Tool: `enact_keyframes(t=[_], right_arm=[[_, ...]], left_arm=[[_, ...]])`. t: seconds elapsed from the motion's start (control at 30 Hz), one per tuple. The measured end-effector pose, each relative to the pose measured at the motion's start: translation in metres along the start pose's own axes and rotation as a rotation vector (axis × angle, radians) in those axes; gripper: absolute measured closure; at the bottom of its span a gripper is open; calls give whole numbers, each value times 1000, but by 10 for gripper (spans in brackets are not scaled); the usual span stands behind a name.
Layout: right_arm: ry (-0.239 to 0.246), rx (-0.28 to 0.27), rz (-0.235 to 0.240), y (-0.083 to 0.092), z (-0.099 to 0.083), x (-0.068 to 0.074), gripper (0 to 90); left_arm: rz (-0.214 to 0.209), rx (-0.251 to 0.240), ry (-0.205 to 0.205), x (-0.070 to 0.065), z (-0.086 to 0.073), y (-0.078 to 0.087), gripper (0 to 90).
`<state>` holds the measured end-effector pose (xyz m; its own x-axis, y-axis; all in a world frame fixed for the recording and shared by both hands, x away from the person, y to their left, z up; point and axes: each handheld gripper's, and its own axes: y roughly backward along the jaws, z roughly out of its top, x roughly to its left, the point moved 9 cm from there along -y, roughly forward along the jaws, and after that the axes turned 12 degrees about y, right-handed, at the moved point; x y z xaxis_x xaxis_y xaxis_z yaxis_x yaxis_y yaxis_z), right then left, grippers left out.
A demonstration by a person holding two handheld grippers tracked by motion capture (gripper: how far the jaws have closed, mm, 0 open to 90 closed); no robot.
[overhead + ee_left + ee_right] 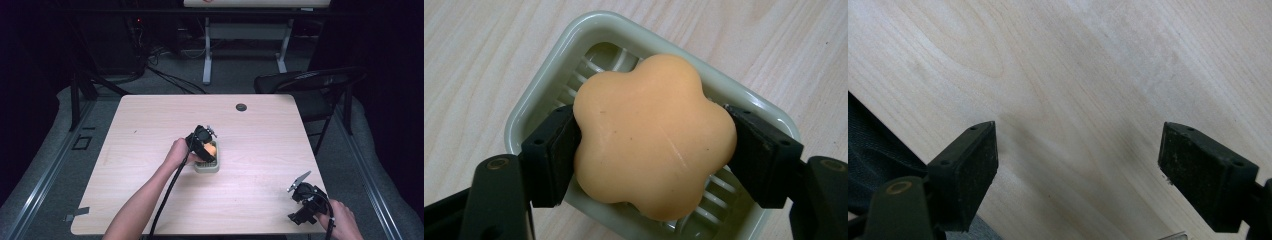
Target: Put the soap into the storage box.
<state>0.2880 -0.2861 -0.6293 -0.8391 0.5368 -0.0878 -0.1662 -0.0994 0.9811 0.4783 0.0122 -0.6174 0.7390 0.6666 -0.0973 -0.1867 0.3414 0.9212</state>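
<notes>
An orange flower-shaped soap (651, 145) is clamped between the two black jaws of my left gripper (654, 150), right over a pale green slotted soap dish (536, 100). Whether the soap rests on the dish or hovers just above it, I cannot tell. In the high view the left gripper (204, 142) is at the table's middle, over the soap dish (207, 167), with the soap (210, 149) peeking out. My right gripper (305, 200) sits near the table's front right corner, and in its own view the right gripper (1078, 170) is open over bare wood.
The light wooden table (150, 130) has a dark round grommet (241, 107) near its far edge. A black folding chair (310, 85) stands beyond the far right corner. A white table frame (245, 35) and cables lie on the floor behind.
</notes>
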Motion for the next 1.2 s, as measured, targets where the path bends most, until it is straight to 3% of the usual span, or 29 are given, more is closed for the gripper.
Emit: enact_keyframes(t=[0.5,0.53,0.57,0.63,0.97,1.2], right_arm=[[1,-4,8,0,0,1,159],[2,-1,6,0,0,0,158],[2,-1,6,0,0,1,159],[2,-2,6,0,0,0,158],[2,0,5,0,0,0,159],[2,1,6,0,0,1,159]], left_arm=[[5,5,-2,1,0,-1,255],[-10,14,1,0,-1,-1,244],[4,29,-3,0,-2,-2,157],[25,31,-7,1,-2,-3,144],[12,-25,27,5,-2,11,81],[7,-56,13,3,-4,27,59]])
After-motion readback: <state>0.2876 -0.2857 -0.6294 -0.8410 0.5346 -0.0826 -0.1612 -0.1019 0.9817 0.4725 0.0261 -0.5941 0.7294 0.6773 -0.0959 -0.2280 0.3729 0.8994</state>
